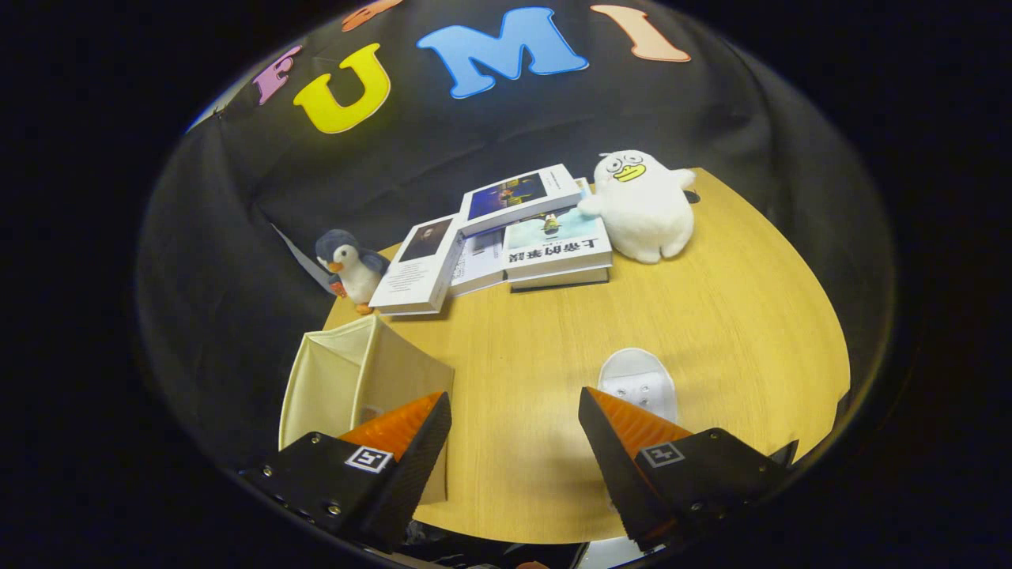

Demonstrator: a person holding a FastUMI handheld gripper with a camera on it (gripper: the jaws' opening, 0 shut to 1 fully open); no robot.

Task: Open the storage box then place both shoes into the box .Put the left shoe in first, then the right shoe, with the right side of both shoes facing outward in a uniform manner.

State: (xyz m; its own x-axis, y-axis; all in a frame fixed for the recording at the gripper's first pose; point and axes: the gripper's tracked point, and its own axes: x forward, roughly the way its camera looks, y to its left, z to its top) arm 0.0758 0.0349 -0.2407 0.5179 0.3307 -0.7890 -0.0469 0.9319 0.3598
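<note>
My gripper [514, 415] hangs open above the wooden table [735, 316], with bare tabletop between its fingers. A cream fabric storage box [348, 375] stands open just beyond and partly behind the left finger [411, 431], its inside showing. The toe of a white shoe [639, 379] pokes out just beyond the right finger [624, 431]; the rest of it is hidden under that finger. A second pale shape shows below the right finger at the table's near edge, too little of it to tell what it is.
Several books [506, 233] lie stacked and spread at the far side of the table. A white plush duck [642, 205] sits to their right, a small plush penguin [352, 265] to their left near the table's edge, beyond the box.
</note>
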